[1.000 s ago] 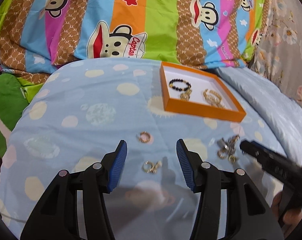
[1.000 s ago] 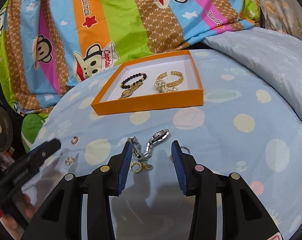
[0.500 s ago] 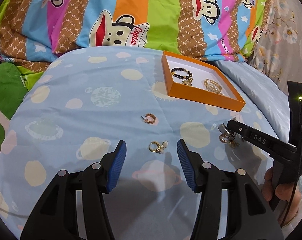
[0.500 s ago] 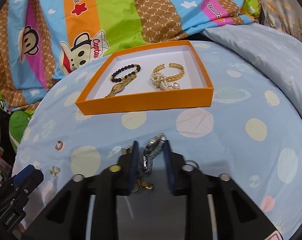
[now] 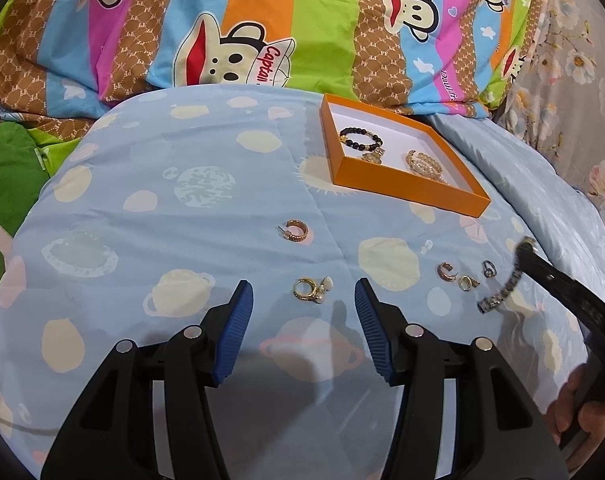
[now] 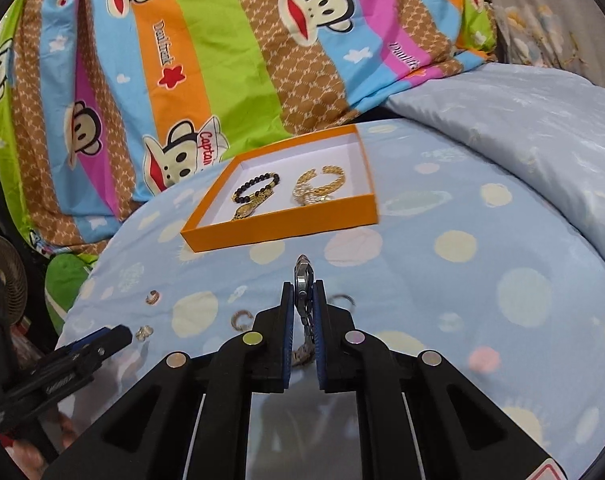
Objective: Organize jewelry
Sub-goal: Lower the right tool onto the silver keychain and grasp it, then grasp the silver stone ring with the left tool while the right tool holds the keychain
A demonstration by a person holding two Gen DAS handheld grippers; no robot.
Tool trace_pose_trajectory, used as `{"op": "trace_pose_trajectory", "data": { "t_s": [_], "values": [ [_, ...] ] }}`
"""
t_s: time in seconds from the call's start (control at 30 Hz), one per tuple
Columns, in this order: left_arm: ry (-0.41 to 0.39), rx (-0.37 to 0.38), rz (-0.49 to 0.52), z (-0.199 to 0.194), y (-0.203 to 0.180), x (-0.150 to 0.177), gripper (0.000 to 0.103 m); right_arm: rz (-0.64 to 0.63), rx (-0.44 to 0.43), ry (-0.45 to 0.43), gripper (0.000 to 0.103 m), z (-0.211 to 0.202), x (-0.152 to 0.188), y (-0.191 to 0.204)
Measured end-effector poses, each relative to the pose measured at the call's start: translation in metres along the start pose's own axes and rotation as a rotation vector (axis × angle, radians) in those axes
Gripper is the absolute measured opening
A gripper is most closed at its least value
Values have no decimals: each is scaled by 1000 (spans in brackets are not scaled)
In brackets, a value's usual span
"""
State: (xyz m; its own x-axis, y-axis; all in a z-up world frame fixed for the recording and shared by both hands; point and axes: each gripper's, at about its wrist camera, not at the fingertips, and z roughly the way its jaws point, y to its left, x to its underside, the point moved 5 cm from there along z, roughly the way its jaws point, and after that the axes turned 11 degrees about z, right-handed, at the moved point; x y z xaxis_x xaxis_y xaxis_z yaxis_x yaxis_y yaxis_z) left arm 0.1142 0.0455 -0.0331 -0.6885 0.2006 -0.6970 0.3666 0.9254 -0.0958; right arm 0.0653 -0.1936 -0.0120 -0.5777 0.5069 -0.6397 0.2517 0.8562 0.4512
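Blue quilt (image 5: 206,208): we find the right gripper (image 6: 303,304), earlier open, now clamped on the silver bracelet (image 6: 303,280), lifted; left gripper (image 5: 304,304) remains open over the pearl ring (image 5: 312,290).

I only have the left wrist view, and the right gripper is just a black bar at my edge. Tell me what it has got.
Observer: The right gripper is shut on the silver watch; the case sticks out past its fingertips.
Operator: Now give me the band.
Observer: It hangs down between the fingers, behind the case.
Operator: Report anything off the bed that I cannot see.
Observer: A round fan stands beyond the quilt, at the left edge of the right wrist view.
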Motion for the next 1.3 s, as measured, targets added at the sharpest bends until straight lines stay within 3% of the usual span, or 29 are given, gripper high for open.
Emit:
{"op": "trace_pose_trajectory", "data": {
  "t_s": [0.3, 0.77, 0.87, 1.07, 1.3],
  "values": [
    [3, -1, 46, -2, -12, 1, 51, -4, -9, 33, 8, -35, 28, -23],
    [22, 4, 32, -6, -21, 8, 51, -15, 31, 83, 8, -29, 37, -26],
    [28, 39, 50, -3, -41, 4, 51, 6, 37, 83, 8, -33, 37, -32],
    [10, 104, 178, 9, -112, -13, 51, 26, 64, 75, 8, -44, 35, -50],
    [51, 146, 264, 49, -173, -30, 51, 82, 87, 63, 8, -51, 25, -79]
  ]
}}
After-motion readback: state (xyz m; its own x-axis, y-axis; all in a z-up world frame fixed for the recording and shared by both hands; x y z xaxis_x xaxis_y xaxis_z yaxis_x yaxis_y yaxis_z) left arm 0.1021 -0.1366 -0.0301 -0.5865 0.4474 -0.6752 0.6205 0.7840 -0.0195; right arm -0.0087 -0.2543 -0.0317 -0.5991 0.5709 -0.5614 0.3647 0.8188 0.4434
